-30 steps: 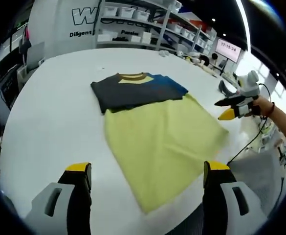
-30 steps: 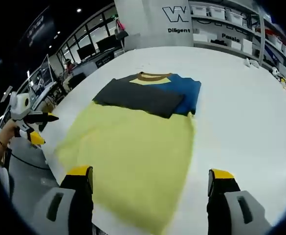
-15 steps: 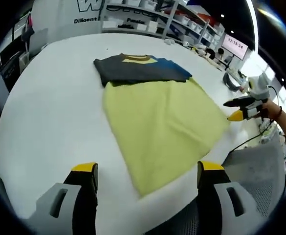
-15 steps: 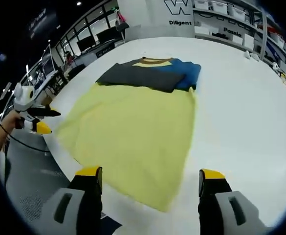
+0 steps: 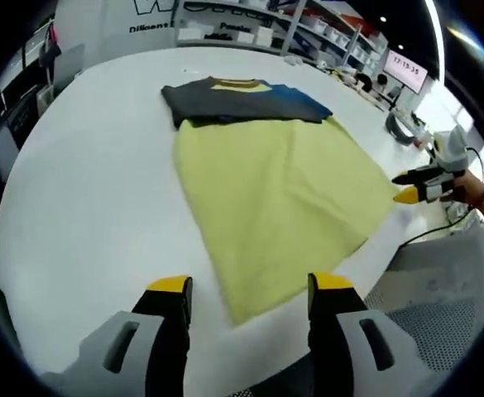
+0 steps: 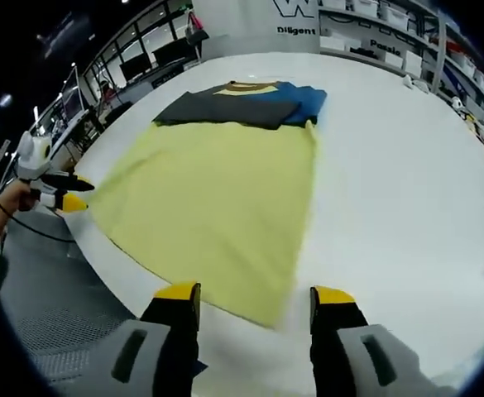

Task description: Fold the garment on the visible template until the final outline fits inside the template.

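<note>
A yellow garment (image 5: 279, 194) lies flat on the white table (image 5: 84, 190), hem toward me. A dark grey sleeve (image 5: 225, 99) and a blue sleeve (image 5: 304, 101) are folded across its top below the collar. My left gripper (image 5: 246, 289) is open just short of a hem corner, with nothing between its fingers. In the left gripper view, the right gripper (image 5: 415, 188) hangs off the garment's right corner. In the right gripper view the same garment (image 6: 217, 198) spreads ahead, and my right gripper (image 6: 254, 296) is open just before its near hem corner. The left gripper (image 6: 64, 192) sits at the garment's left corner.
The table's rounded edge runs close in front of both grippers, with grey floor (image 5: 440, 322) beyond it. Shelves with white boxes (image 5: 250, 25) stand behind the table. A hand (image 5: 473, 190) with a trailing cable holds the right gripper.
Both views have closed in on the hem corners, which now lie just ahead of the jaws. Each gripper's jaws stand closer together than before. The garment lies as it did.
</note>
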Tool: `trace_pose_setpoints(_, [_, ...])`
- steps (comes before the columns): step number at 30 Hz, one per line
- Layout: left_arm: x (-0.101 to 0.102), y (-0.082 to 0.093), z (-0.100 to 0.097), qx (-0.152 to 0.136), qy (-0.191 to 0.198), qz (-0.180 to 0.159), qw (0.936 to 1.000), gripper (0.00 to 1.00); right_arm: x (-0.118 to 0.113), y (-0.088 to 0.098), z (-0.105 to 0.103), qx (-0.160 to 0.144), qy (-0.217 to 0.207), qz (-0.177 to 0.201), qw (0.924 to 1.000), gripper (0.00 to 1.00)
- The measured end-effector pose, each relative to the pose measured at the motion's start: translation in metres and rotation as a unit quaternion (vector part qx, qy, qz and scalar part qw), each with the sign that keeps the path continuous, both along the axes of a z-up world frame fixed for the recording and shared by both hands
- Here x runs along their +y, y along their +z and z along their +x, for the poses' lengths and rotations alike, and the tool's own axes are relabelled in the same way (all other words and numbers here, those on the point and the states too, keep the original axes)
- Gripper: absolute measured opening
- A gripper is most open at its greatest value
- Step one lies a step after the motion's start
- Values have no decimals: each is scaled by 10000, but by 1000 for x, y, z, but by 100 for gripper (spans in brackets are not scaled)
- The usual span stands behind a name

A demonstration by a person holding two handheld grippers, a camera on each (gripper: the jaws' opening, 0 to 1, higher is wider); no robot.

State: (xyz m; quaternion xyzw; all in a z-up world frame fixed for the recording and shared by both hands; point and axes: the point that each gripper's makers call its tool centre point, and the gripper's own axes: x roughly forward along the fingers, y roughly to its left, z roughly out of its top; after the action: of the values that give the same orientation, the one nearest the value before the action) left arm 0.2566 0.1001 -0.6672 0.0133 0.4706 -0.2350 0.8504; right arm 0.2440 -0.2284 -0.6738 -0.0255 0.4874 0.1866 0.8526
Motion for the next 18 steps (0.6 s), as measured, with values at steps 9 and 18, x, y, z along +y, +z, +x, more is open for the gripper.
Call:
trace_pose_setpoints(9, [-3,-5,-9,26,-53,197,9998,30,-3,0,-6,30,-138,-146,9998,13])
trace_pose_setpoints(18, [2,-9,-7,84,66,360,9993,2,-9,0,-6,17,-310,-208,9993,0])
